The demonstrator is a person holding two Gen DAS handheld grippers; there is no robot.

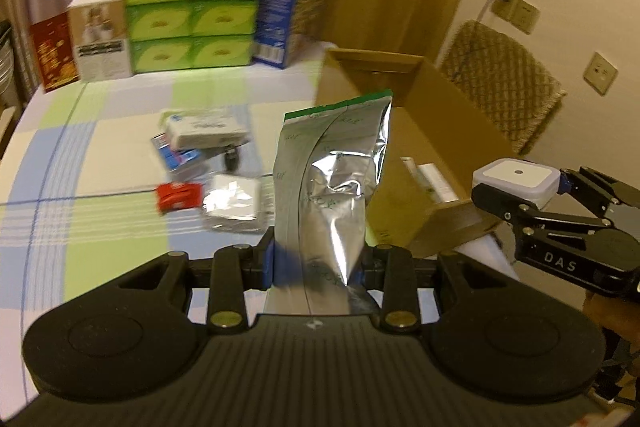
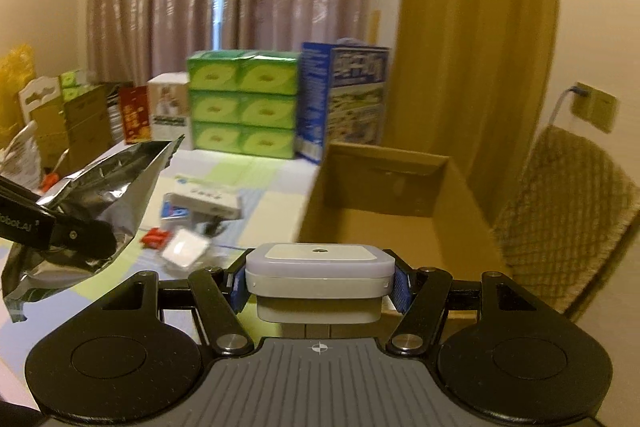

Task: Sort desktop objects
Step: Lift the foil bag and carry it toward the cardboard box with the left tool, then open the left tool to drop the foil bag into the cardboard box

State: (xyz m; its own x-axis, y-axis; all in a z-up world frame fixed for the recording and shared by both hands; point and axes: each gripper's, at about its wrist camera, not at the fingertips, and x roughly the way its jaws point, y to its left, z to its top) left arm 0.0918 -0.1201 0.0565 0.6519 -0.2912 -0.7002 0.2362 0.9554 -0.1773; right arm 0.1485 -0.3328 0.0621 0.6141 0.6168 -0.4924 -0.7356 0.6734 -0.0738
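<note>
Between my left tongs (image 1: 318, 263) a crinkled silver foil pouch (image 1: 332, 187) stood upright, pinched low by the pads, and my right tongs (image 2: 320, 277) clamped a small white square device (image 2: 318, 267) by its sides. Just beyond both, the open cardboard box (image 2: 400, 211) sat on the checked desk (image 1: 100, 155), with a red packet (image 1: 178, 195) and small white boxes (image 1: 202, 131) lying loose to its left. Farther back stood stacked green tissue packs (image 1: 192, 15)
</note>
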